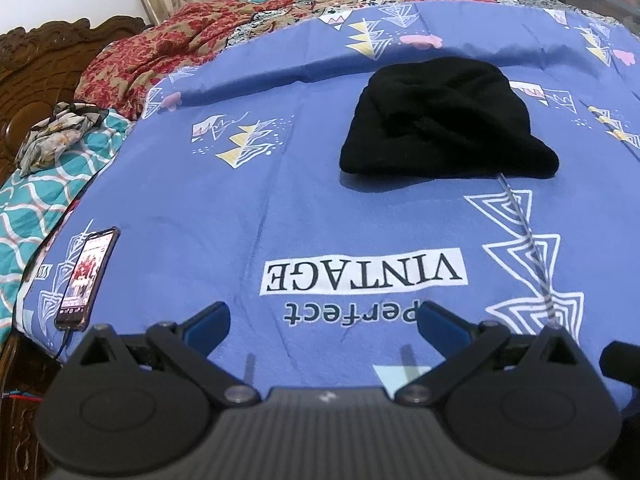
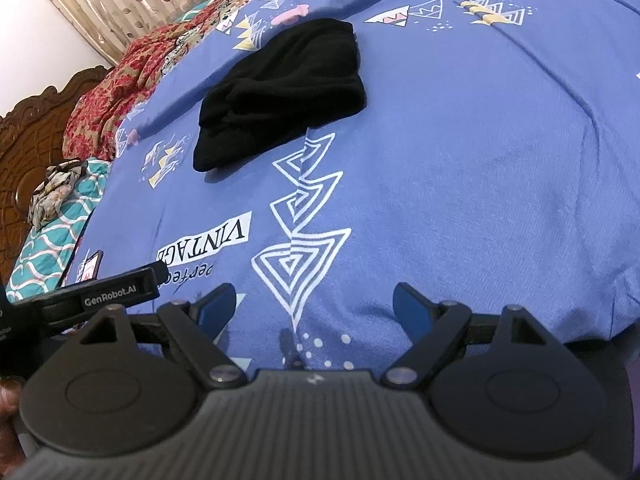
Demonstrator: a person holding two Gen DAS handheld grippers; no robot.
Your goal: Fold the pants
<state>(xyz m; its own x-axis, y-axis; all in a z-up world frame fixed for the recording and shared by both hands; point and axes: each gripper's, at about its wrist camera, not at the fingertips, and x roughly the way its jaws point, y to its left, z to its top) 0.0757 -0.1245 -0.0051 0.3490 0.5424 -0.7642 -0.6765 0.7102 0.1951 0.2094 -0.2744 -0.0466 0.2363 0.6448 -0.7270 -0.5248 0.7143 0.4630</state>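
The black pants (image 1: 444, 120) lie as a compact folded bundle on the blue printed bedsheet (image 1: 280, 200), well apart from both grippers and touched by neither. From the left gripper (image 1: 324, 320) the bundle sits ahead at about 1 o'clock; from the right gripper (image 2: 312, 306) it lies ahead at about 11 o'clock (image 2: 280, 92). So the pants lie between the two lines of sight, roughly centred ahead of the person. In the left wrist view the long axis runs close to 3-to-9 o'clock, across the gripper's heading; in the right wrist view it slants from 7 toward 1 o'clock. Neither arm looks clearly nearer, though the left faces the bundle more squarely.

Both grippers hang over the near edge of the sheet with their blue fingers spread wide and nothing between them. Judging by the bundle's tidy shape, the folding appears largely done, perhaps finished. A lit phone (image 1: 88, 276) lies on the sheet at the left gripper's 9 o'clock, clear of any reach toward the pants.
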